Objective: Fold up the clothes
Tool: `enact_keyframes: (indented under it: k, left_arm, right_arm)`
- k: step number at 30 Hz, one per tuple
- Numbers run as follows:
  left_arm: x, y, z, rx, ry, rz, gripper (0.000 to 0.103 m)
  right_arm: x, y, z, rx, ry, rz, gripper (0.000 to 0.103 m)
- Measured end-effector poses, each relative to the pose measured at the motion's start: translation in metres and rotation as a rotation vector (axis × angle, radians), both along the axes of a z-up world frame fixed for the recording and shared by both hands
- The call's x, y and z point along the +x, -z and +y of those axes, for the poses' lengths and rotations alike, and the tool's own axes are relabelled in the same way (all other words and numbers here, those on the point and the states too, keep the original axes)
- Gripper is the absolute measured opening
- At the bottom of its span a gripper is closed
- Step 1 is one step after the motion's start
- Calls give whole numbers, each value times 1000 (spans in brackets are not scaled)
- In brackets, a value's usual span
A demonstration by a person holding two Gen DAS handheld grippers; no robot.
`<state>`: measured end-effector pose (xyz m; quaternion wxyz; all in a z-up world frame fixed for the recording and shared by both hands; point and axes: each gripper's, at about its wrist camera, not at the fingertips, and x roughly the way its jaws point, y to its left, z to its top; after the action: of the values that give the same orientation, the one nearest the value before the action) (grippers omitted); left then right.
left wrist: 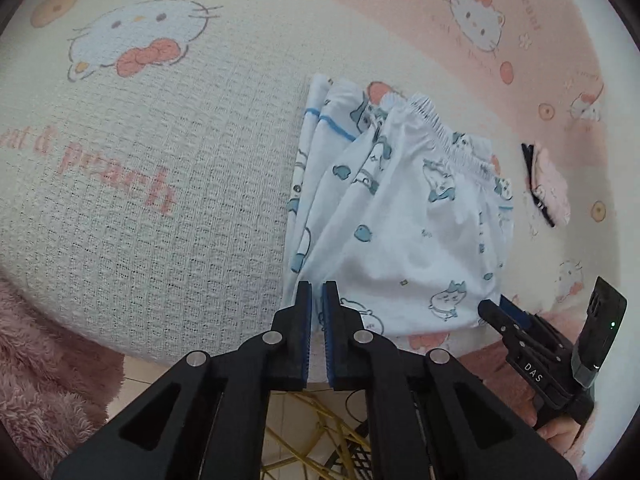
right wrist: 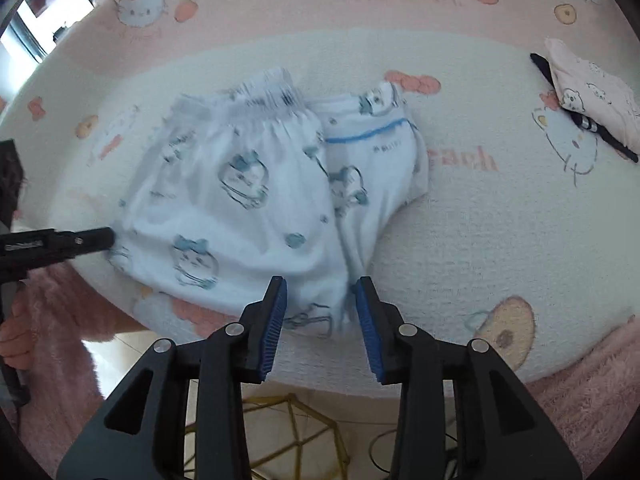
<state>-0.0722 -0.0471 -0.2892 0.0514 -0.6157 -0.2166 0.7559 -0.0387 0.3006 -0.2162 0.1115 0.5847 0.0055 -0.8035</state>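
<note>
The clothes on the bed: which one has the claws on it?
The white shorts with blue cartoon animals; the folded pink garment lies far off, untouched.

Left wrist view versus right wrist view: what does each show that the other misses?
Only the left wrist view shows the left gripper shut on the near edge of the white printed shorts, a large cat face print and the full "peach" lettering on the blanket.

Only the right wrist view shows the right gripper open, the shorts' corner between its pads, and a window at upper left.

Both share the shorts, the pink folded garment with a dark item beside it, and the gold wire frame below.
</note>
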Motion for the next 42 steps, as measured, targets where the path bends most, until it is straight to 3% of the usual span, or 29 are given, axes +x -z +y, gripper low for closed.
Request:
enact_keyframes:
  k: [3, 6, 8, 10, 13, 17, 19, 24, 26, 31, 35, 38, 42]
  left_arm:
    - [2, -1, -6, -30, -28, -5, 7]
    - [6, -4, -15, -74, -64, -12, 7]
    - [5, -7, -13, -42, -53, 6, 7]
    - [4, -9, -4, -59, -19, 19, 7]
    - [3, -3, 3, -14, -1, -17, 6]
    - [11, -12, -14, 109, -78, 24, 7]
    - [20, -20, -41, 132, -123, 47, 8]
    - [12, -24, -44, 204, -106, 90, 8]
    - [3, -17, -29, 198, -82, 71, 8]
    - [-13, 5, -1, 47, -37, -4, 8]
    - [-9, -7, -11, 38, -96, 35, 8]
    - [-7, -11, -16, 112, -108, 45, 8]
    - [-7, 0, -11, 95, -106, -1, 8]
  right_arm:
    - [1, 0, 16, -49, 48, -18, 40]
    - [6, -3, 19, -29, 42, -3, 44]
    - [9, -11, 18, -31, 35, 31, 44]
    - [12, -18, 17, -33, 27, 65, 44]
    - [12, -19, 22, -100, 39, 38, 44]
    - [10, 1, 40, -125, 103, -77, 44]
    - [10, 0, 46, -144, 114, -75, 44]
    - [13, -3, 44, -77, 89, -66, 44]
    - [16, -8, 40, -42, 63, -45, 44]
    - [22, -10, 37, 10, 14, -25, 44]
    - [13, -3, 35, -45, 42, -79, 44]
    - [13, -5, 43, -83, 57, -102, 44]
    - [14, -11, 46, -106, 50, -66, 44]
